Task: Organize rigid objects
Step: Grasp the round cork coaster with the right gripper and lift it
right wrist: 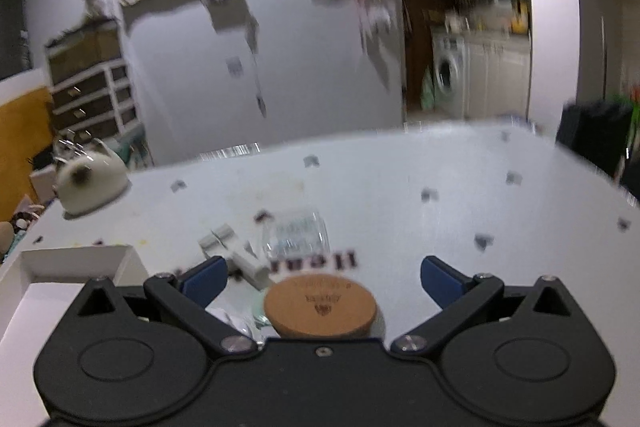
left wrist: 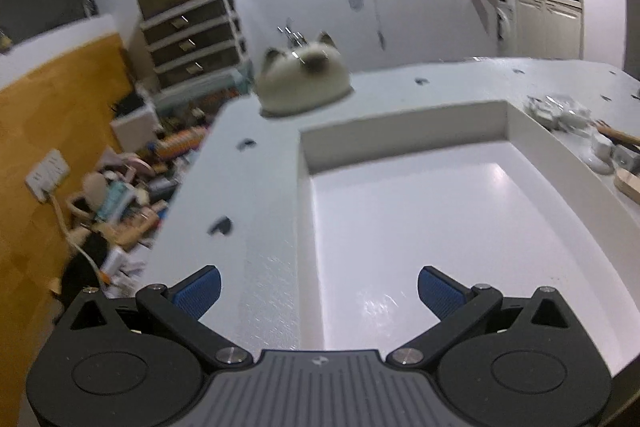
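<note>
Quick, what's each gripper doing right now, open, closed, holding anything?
Left gripper: open, holding nothing, over the white tray.
Right gripper: open, holding nothing, above the round cork lid.

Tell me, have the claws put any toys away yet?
Nothing looks put away yet: the white tray shows nothing inside. Nothing is in hand either; the left claw and right claw are both open. Left to do: the cork lid, the clear jar and the white pieces all sit on the table.
</note>
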A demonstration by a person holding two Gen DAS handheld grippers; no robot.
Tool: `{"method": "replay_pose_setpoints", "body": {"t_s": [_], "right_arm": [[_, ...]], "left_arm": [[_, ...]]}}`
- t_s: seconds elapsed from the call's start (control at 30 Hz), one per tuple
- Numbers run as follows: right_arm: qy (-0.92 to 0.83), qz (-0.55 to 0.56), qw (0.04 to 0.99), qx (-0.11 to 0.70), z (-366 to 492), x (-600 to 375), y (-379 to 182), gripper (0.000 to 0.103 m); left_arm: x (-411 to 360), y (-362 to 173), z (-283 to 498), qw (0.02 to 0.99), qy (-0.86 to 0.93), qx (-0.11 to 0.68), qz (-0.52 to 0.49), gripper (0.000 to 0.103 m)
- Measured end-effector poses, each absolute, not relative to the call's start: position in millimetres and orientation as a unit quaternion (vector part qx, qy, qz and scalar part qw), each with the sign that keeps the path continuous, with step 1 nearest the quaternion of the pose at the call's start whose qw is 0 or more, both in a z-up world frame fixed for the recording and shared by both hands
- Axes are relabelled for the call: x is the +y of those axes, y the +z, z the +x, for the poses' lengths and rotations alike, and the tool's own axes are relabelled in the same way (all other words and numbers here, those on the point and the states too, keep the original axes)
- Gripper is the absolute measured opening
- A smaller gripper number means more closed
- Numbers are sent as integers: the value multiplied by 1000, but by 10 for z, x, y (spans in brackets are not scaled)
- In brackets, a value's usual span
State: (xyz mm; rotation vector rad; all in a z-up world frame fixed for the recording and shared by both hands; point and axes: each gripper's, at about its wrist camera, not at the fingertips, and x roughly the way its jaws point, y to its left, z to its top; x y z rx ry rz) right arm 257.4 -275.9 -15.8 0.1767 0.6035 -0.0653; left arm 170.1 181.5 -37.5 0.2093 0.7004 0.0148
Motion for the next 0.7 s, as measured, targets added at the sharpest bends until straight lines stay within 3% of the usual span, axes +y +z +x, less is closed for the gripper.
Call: {"method": "replay_pose_setpoints", "body": {"t_s": [0.33, 0.47, 0.6, 0.7], "right_arm": [[-33, 125, 914, 384, 3089, -2810, -596, 103], [-22, 128, 909, 395, 3175, -2813, -654, 103], [-14, 122, 905, 408, 3268, -2785, -669, 103], [-16, 116, 901, 418, 3346, -2778, -679, 103]], "left_arm": [[1920, -533, 1986, 909, -14, 408, 82, 101], [1982, -551, 2086, 905, -30, 422, 46, 75], [2034, -615, 2159, 902, -32, 430, 22, 40], [2094, -627, 2178, 903, -32, 428, -4, 33]]}}
